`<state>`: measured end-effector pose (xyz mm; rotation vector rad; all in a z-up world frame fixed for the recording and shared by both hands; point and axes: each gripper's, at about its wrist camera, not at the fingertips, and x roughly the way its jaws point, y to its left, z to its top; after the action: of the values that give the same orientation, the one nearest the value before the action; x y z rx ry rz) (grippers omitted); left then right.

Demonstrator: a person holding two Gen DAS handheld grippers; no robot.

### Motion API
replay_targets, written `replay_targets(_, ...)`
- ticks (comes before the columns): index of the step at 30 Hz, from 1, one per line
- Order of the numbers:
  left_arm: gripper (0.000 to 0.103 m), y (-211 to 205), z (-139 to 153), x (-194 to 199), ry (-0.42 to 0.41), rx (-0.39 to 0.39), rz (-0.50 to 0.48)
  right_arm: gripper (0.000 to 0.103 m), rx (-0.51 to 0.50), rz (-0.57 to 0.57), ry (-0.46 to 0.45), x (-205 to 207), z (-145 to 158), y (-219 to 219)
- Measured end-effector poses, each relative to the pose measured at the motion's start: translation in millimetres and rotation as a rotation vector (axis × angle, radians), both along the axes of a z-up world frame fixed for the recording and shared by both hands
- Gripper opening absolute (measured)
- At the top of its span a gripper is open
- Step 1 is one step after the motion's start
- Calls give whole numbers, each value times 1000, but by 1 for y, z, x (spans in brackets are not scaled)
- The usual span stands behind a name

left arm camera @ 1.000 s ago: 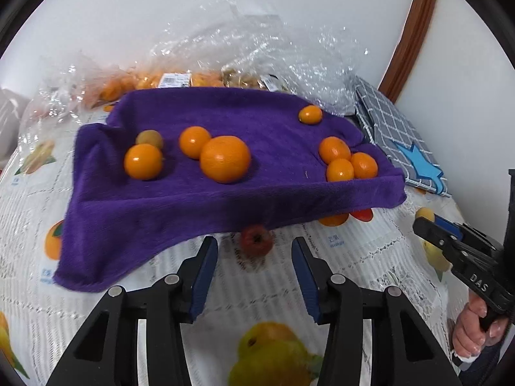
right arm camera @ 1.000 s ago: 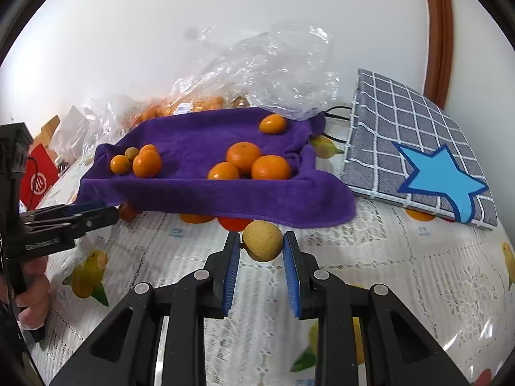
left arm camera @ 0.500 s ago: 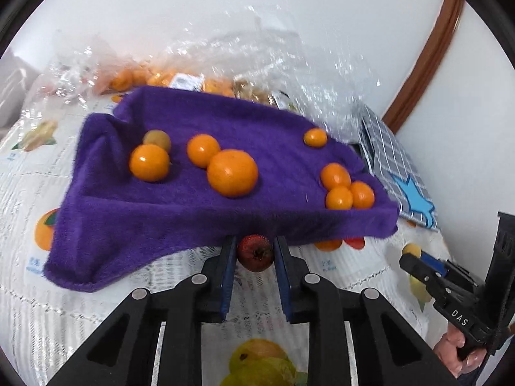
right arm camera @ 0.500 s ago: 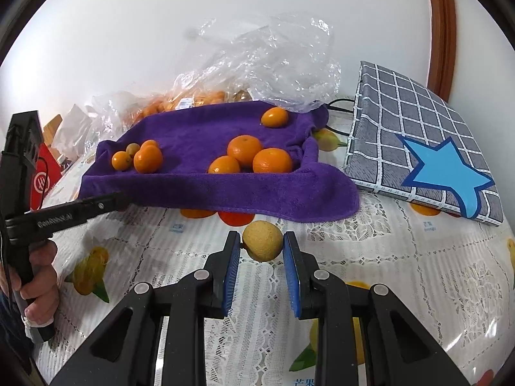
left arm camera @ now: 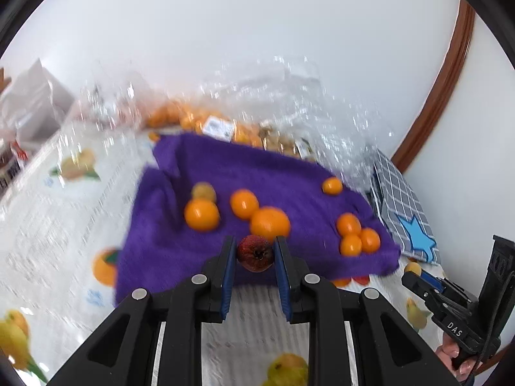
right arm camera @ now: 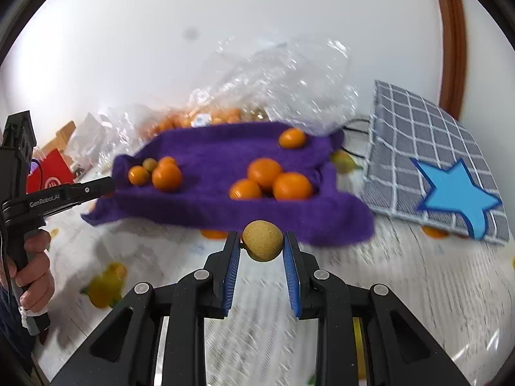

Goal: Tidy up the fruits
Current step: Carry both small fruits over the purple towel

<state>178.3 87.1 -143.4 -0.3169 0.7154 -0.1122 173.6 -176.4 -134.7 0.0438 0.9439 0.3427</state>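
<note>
**Two fruits gripped, towel sorting part done**

Over the near edge of the purple towel (left arm camera: pixel 225 173), a small dark red fruit (left arm camera: pixel 255 252) with a puckered calyx end is clamped between the blue pads of the left gripper (left arm camera: pixel 254 254); it appears lifted clear of the fruit-print tablecloth (left arm camera: pixel 48 225), though blur makes the height hard to judge. In the right wrist view, a tan, rough-skinned round fruit (right arm camera: pixel 262 240) is pinched between the pads of the right gripper (right arm camera: pixel 261 247), just short of the towel's front fold.

On the towel, two loose groups are seen. To the left: three oranges (left arm camera: pixel 201 215) of mixed size and one small yellow-green fruit (left arm camera: pixel 203 191) touching the rearmost of them. To the right: three small oranges (left arm camera: pixel 349 225) packed together, touching, and a lone small orange (left arm camera: pixel 332 186) farther back, well apart from the rest. Behind the towel, more orange fruit is visible inside a crumpled clear plastic bag (right arm camera: pixel 276 77); the count cannot be told. A grey checked pouch with a blue star (right arm camera: pixel 450 177) lies to the right of the towel.

Judgement: the task is partway through. Oranges are laid out, seemingly grouped. The two held fruits remain to be placed, probably on the towel; whether bagged fruit is also meant to be sorted cannot be told.
</note>
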Motion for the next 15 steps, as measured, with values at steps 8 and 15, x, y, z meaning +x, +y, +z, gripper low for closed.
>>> replay_targets(8,23,1,31,19,-60,92,16,27,25,23,-64,39,25,28)
replay_targets(15,23,4,30,39,-69,84,35,27,36,15,-55,70,26,45)
